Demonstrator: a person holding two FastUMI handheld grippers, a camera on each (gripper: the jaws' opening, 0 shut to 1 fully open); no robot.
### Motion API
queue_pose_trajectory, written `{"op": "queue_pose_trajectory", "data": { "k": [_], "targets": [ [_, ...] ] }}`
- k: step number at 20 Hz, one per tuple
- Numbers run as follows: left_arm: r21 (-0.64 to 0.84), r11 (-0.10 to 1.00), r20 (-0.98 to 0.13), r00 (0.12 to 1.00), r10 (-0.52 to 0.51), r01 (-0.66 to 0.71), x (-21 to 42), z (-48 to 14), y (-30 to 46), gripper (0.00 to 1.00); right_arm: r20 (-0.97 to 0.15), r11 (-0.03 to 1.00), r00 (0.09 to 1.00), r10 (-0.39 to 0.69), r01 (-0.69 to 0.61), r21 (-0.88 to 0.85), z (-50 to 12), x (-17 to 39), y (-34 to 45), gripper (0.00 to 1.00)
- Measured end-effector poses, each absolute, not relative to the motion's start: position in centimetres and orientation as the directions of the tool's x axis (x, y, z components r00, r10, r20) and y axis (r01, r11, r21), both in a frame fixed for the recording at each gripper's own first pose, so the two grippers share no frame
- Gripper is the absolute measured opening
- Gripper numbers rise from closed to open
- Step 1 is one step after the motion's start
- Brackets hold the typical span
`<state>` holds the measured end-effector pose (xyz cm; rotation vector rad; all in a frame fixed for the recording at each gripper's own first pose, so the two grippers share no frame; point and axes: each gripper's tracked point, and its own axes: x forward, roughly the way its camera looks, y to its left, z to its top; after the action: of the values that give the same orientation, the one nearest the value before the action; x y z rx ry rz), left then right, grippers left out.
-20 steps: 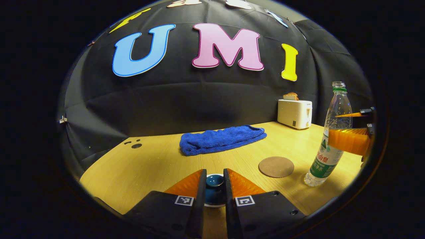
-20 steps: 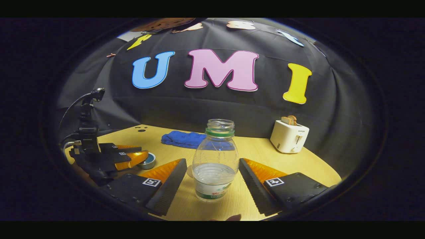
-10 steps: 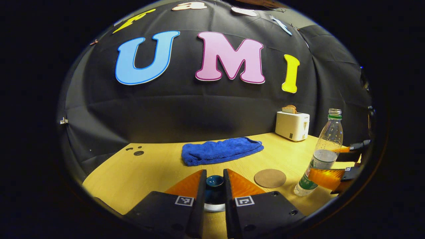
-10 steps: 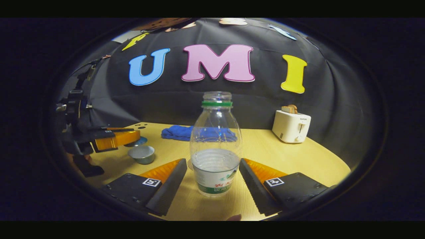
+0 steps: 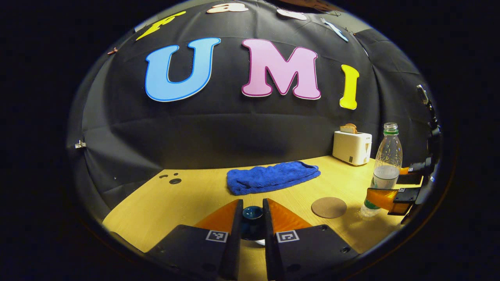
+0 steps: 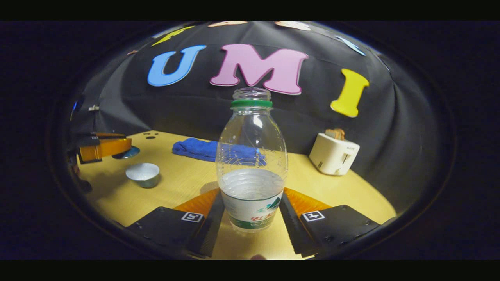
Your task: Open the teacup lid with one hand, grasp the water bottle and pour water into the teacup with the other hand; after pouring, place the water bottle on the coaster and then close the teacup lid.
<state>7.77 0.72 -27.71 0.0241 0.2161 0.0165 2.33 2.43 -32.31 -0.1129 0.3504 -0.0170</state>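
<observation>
My left gripper [image 5: 252, 203] is shut on the dark blue teacup lid [image 5: 252, 214] and holds it up off the table. In the right gripper view the same left gripper [image 6: 117, 142] hangs at the far left with the lid [image 6: 127, 152] in it, above and beyond the uncovered teacup [image 6: 143, 174]. My right gripper [image 6: 252, 193] is shut on the clear, capless water bottle [image 6: 252, 175], which stands upright and is under half full. From the left gripper view, the bottle [image 5: 384, 171] and the right gripper [image 5: 392, 183] are at the far right. The round brown coaster [image 5: 329, 207] lies just left of them.
A folded blue towel [image 5: 273, 177] lies mid-table toward the back. A white toaster [image 5: 351, 147] with bread in it stands at the back right. The wooden table [image 5: 187, 195] ends at the black cloth wall, and small holes mark its far left corner.
The left gripper has lifted the lid up off the teacup and away to the left. The right gripper's fingers have closed from wide apart onto the bottle.
</observation>
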Motion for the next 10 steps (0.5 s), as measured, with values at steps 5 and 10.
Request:
{"op": "queue_pose_trajectory", "data": {
  "k": [5,10],
  "targets": [
    [0.014,0.998,-0.191,0.980,0.057,-0.055,7.4,-26.4,3.4,0.30,-0.318,0.920,0.944,-0.086,-0.047,-0.388,-29.9,4.5,3.2,0.75],
    [0.000,0.995,-0.182,0.978,0.103,-0.104,6.3,-26.2,6.4,0.30,-0.292,0.758,0.945,-0.148,-0.082,-0.647,-29.0,5.8,4.1,0.74]
  ]
}}
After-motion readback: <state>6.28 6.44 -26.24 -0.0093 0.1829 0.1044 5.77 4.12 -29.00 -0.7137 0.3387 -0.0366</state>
